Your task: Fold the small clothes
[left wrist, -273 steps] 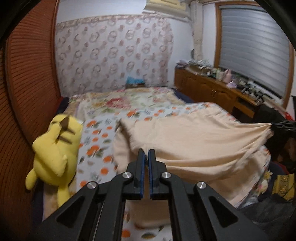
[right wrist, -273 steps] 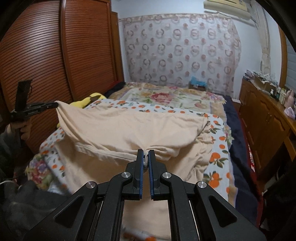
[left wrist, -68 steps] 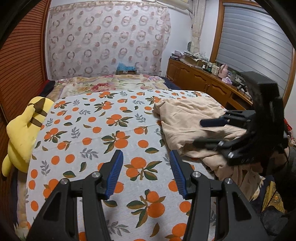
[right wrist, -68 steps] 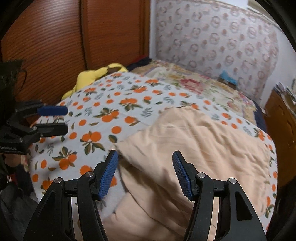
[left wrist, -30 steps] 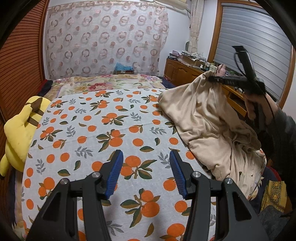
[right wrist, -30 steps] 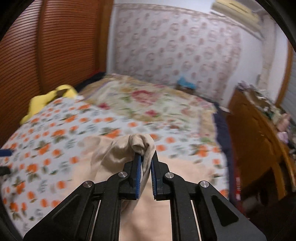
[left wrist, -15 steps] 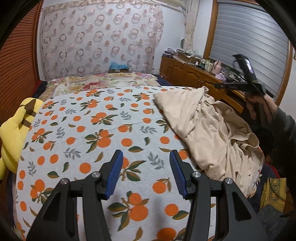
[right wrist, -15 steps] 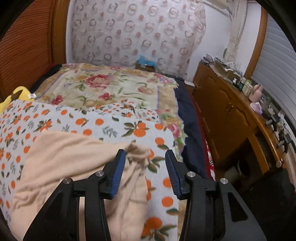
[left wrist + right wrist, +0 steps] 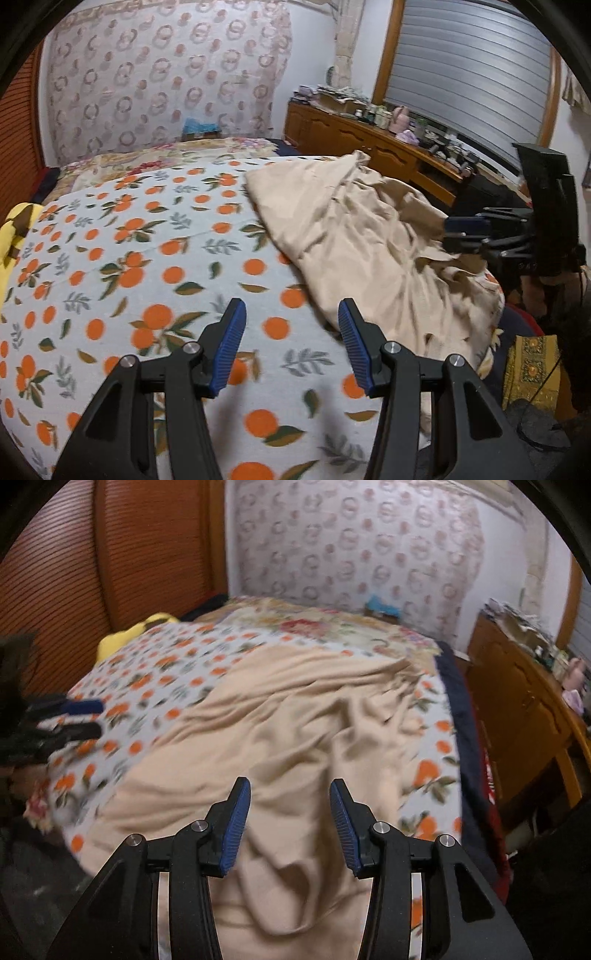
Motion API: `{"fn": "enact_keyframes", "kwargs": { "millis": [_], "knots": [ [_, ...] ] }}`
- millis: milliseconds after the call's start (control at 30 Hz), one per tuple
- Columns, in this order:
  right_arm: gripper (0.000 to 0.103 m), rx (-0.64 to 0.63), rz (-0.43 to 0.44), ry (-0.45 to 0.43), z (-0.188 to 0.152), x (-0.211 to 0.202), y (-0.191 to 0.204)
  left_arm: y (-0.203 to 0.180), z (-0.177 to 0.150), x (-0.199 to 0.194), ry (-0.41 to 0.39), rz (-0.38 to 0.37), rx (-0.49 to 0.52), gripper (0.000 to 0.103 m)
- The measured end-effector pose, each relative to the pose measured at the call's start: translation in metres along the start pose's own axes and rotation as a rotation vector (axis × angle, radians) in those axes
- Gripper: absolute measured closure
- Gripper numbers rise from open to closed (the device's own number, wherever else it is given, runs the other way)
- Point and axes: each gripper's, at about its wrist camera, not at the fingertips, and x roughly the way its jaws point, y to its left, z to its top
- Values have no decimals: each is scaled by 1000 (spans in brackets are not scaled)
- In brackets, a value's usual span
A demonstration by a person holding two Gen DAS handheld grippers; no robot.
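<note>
A beige garment [image 9: 354, 236] lies crumpled on the right side of the bed, over the orange-print sheet [image 9: 147, 258]. My left gripper [image 9: 291, 339] is open and empty above the sheet, just left of the garment's near edge. My right gripper [image 9: 290, 821] is open and empty, low over the garment [image 9: 295, 731] at its near end. The right gripper also shows in the left wrist view [image 9: 461, 236], open at the garment's right edge. The left gripper shows open at the left of the right wrist view [image 9: 74, 720].
A yellow plush toy [image 9: 14, 229] lies at the bed's left edge by the wooden wardrobe [image 9: 110, 554]. A wooden dresser [image 9: 369, 147] with clutter runs along the right wall. A floral quilt [image 9: 332, 627] covers the far end of the bed.
My right gripper, which had lifted a corner of the garment and let it go, has swung down and back to the garment's near end. The garment has settled flatter. My left gripper stays open.
</note>
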Motion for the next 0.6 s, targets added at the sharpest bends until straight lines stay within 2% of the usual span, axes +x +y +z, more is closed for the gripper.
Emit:
{"fn": "enact_keyframes", "kwargs": {
  "millis": [267, 300, 333, 400, 433, 600],
  "knots": [
    [58, -3, -51, 113, -26, 13, -5, -30, -13, 8, 38, -110, 41, 52],
    [64, -5, -54, 119, -30, 12, -6, -32, -14, 10, 46, -118, 42, 52],
    [79, -8, -58, 122, -33, 11, -7, -34, -15, 12, 53, -126, 41, 52],
    [97, -4, -51, 113, -39, 3, -10, -38, -17, 14, 66, -139, 42, 52],
    [101, 9, -58, 91, -42, -3, -11, -40, -18, 14, 67, -139, 47, 52],
    [103, 61, -154, 5, -57, -42, -21, -42, -19, 11, 70, -142, 51, 52]
  ]
}}
